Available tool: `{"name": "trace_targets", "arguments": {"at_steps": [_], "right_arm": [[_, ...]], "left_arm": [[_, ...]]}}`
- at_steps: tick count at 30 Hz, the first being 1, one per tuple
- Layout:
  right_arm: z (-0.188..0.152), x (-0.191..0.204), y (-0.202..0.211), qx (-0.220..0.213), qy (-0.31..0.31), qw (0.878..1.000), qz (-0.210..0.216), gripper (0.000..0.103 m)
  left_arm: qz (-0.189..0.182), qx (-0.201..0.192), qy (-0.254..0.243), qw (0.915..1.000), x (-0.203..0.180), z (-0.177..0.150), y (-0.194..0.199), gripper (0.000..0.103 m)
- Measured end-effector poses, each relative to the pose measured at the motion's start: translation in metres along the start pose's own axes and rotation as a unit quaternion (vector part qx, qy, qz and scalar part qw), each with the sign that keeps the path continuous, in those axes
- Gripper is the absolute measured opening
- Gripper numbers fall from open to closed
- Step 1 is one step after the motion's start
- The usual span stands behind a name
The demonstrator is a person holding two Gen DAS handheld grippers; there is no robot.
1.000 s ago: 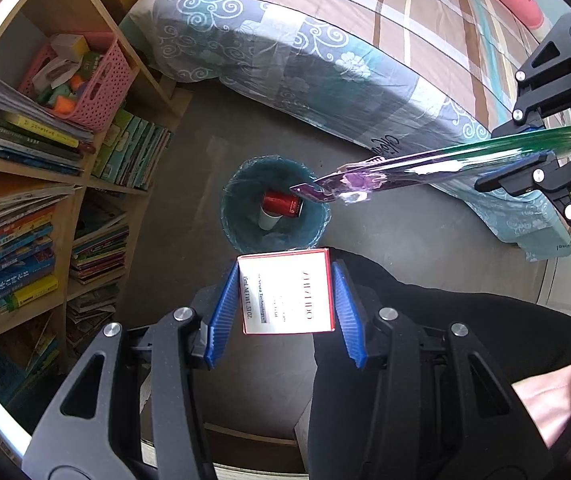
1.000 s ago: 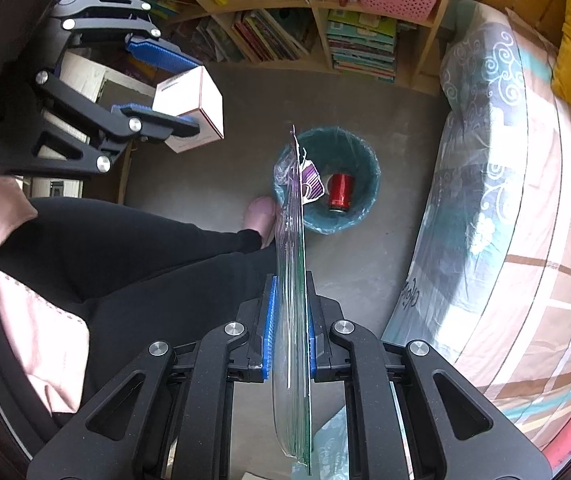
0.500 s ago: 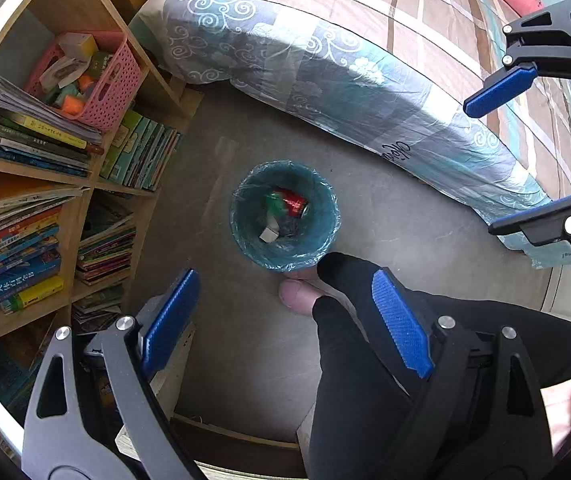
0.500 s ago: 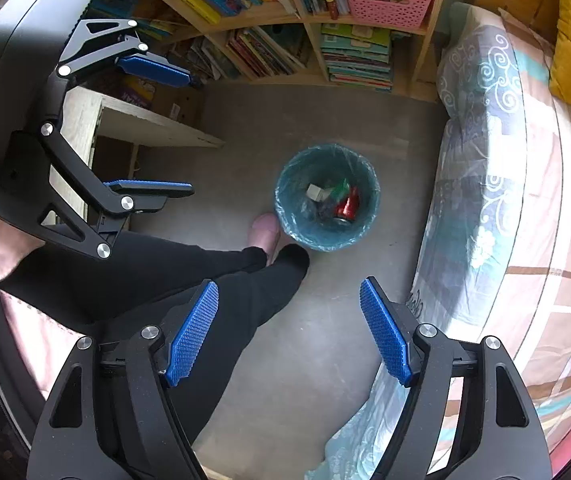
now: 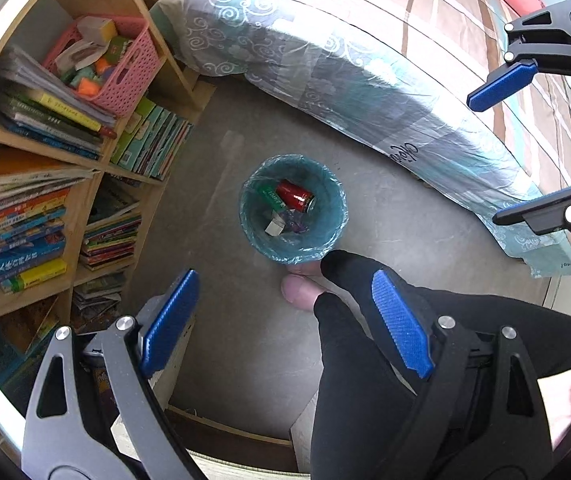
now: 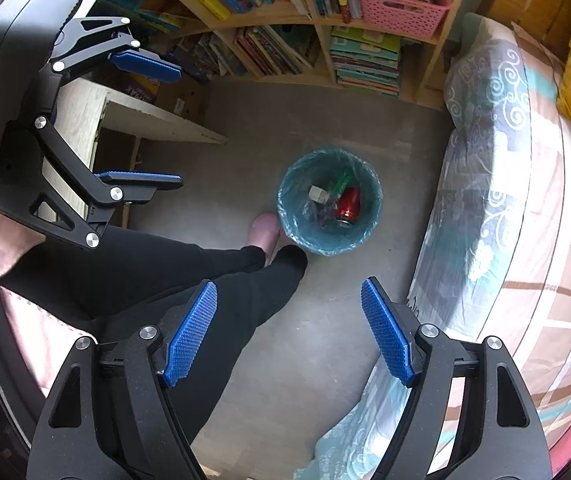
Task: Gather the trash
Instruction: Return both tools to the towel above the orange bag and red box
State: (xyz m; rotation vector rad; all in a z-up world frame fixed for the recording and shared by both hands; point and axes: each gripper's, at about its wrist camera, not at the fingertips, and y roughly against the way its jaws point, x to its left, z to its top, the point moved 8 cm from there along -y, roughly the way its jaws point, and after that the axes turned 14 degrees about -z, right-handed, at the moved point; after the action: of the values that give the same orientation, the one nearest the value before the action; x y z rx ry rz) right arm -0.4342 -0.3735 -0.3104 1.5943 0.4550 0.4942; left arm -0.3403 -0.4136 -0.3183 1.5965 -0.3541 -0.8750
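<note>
Both tools hung above the lined trash bin [image 5: 292,216] on the floor, with nothing between their pads: the left hand-held gripper [image 5: 281,320] stood wide apart and empty, and the right hand-held gripper [image 6: 289,332] was empty too, its jaws opening further. The trash lay inside the bin: a red can [image 5: 295,196], a small white box [image 5: 275,225], a green wrapper [image 5: 270,195] and some purplish foil. The drop-off step appeared complete; the next move would call for lifting clear and locating any remaining rubbish, none of which showed on the floor in either view. The person's legs and a pink slipper [image 5: 299,292] stood just beside the bin. The bed [image 5: 365,68] and the bookshelf [image 5: 45,152] flanked it, narrowing the approach.
</note>
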Motion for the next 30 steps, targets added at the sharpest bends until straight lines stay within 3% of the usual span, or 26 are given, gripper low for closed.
{"name": "trace_targets", "arguments": {"at_steps": [4,7,14,19,23,26,30], "right_arm": [[0.013,0.012,0.007,-0.010,0.036,0.999,-0.001,0.087],[0.029,0.026,0.014,-0.020,0.078,0.997,0.009,0.088],[0.080,0.068,0.033,-0.052,0.205,0.977,-0.011,0.089],[0.114,0.110,0.050,-0.079,0.297,0.951,-0.021,0.089],[0.139,0.153,0.067,-0.107,0.373,0.921,-0.028,0.089],[0.153,0.184,0.078,-0.124,0.416,0.900,-0.034,0.089],[0.168,0.229,0.089,-0.146,0.478,0.866,-0.034,0.090]], "left_arm": [[0.017,-0.015,0.022,0.9995,0.009,-0.013,0.016,0.089],[0.036,-0.034,0.049,0.9976,0.020,-0.028,0.032,0.091],[0.069,-0.080,0.149,0.9832,0.048,-0.087,0.070,0.095],[0.095,-0.113,0.244,0.9587,0.069,-0.150,0.099,0.096],[0.112,-0.134,0.312,0.9338,0.080,-0.204,0.120,0.096],[0.123,-0.151,0.365,0.9107,0.088,-0.245,0.135,0.096],[0.146,-0.169,0.433,0.8734,0.094,-0.306,0.154,0.096]]}}
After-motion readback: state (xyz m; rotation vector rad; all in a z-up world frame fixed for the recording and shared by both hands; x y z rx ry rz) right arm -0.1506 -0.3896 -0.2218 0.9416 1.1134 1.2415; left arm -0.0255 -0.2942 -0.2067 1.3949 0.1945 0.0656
